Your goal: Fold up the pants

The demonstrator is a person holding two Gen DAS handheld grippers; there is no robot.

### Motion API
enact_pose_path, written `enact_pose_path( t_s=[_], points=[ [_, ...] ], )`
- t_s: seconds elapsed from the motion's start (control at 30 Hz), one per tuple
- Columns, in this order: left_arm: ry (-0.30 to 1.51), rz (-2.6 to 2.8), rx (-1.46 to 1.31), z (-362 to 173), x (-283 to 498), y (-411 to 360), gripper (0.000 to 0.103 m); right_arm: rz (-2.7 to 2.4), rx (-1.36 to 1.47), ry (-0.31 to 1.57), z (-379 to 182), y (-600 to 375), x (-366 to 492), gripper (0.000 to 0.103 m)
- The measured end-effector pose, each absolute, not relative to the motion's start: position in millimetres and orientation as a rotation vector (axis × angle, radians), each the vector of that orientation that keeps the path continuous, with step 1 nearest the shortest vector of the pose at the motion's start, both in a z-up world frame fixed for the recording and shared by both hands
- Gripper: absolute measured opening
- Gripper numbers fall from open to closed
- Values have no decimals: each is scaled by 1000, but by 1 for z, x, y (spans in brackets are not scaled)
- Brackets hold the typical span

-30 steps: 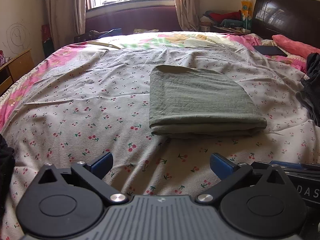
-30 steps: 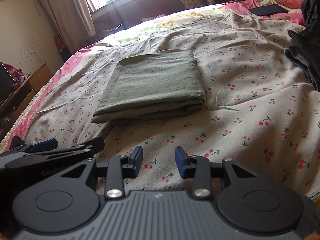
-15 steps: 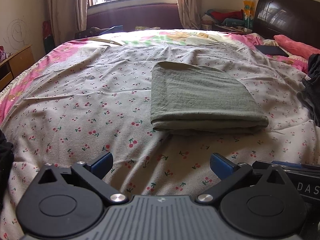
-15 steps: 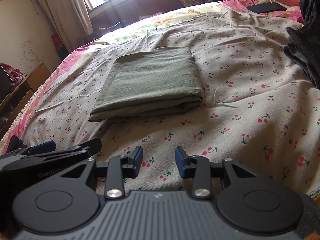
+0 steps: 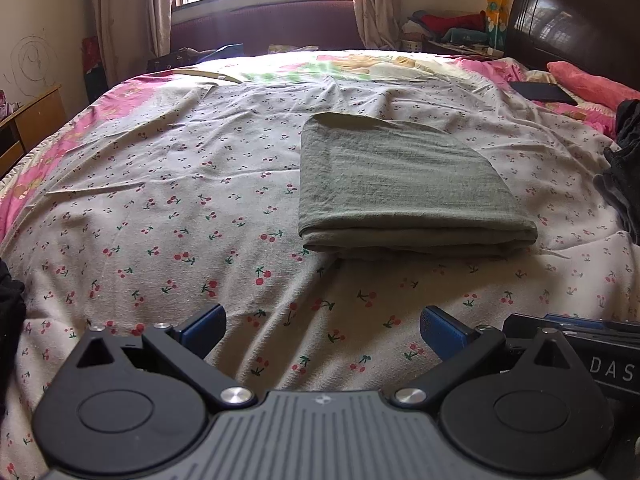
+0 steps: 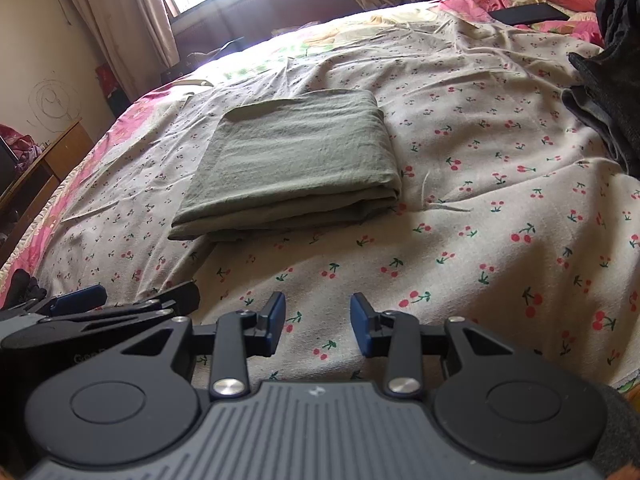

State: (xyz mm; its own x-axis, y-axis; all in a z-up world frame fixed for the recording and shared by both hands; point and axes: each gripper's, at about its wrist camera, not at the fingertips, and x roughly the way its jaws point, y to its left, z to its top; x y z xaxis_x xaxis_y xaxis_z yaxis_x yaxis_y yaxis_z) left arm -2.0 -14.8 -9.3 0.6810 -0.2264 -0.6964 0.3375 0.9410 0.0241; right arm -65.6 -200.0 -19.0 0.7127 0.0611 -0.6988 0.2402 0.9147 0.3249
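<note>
Olive-green pants (image 5: 404,188) lie folded into a flat rectangle on the cherry-print bedsheet (image 5: 180,216), also seen in the right wrist view as the same folded pants (image 6: 296,160). My left gripper (image 5: 322,326) hovers near the bed's front edge, short of the pants, its blue pads wide apart with nothing between them. My right gripper (image 6: 318,320) sits beside it on the right, jaws partly apart and empty, also short of the pants. The left gripper's fingers (image 6: 80,300) show at the lower left of the right wrist view.
A pile of dark clothes (image 6: 608,96) lies at the bed's right side. A black flat item (image 5: 544,92) and pink pillow (image 5: 588,84) rest near the dark headboard (image 5: 576,24). A wooden cabinet (image 5: 32,120) stands left of the bed. Dark cloth (image 5: 10,320) sits at the left edge.
Both views have tilted slightly, so the pants sit a little lower in frame. Neither gripper has changed its opening, and the pants have not moved.
</note>
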Motion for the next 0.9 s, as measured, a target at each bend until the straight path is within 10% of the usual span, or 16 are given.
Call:
enact_pose_path(
  t_s=[0.9],
  points=[
    [776,-320,139,-11,0,-13,103,-99,422,783,-21,-201,-64,37]
  ],
)
